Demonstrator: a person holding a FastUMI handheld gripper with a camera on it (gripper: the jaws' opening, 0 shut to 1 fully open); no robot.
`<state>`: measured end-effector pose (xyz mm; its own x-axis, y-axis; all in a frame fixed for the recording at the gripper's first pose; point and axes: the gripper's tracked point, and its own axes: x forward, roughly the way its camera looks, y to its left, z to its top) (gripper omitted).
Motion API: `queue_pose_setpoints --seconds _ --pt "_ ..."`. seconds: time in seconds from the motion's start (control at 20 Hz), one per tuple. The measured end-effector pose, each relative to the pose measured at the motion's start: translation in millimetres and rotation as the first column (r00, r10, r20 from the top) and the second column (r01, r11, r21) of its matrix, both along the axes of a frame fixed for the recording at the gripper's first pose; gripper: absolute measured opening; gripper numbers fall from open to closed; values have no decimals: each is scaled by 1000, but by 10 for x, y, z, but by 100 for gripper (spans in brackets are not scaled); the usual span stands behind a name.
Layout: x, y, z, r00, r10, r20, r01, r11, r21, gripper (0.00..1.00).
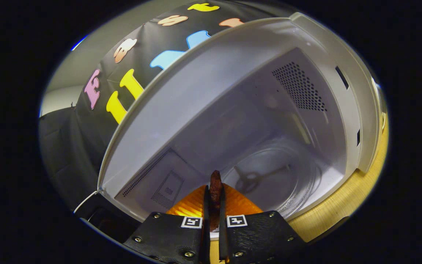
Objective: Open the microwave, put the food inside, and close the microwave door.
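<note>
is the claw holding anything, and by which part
Yes: the claw is shut on the brown food piece, both fingers pinching its lower part.

food (215, 183) mostly hidden between fingers (206, 205), microwave (317, 44) door cut off

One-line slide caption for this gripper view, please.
Gripper shut on brown food piece, carrying it toward the open microwave and its glass turntable.

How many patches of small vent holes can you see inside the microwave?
2: one patch high on the side wall beyond the gripper, which is shut on the food; another beside the fingers. Others may be hidden.
</note>
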<state>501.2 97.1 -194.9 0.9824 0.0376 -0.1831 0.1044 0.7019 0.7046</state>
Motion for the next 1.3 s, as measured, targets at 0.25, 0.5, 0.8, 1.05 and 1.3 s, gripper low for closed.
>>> queue_pose_setpoints --seconds 0.25,0.5,0.8,1.05,1.3 --pt "216 -265 -52 992 -122 41 125 990 -69 17" --pt "177 -488 -244 982 -187 -25 181 971 -154 36" --pt "-48 -426 -156 995 -97 -32 87 969 -231 93" --pt "-906 13 501 992 119 50 -92 923 -374 93" --pt "-2044 565 1064 934 343 96 -277 870 -408 93"
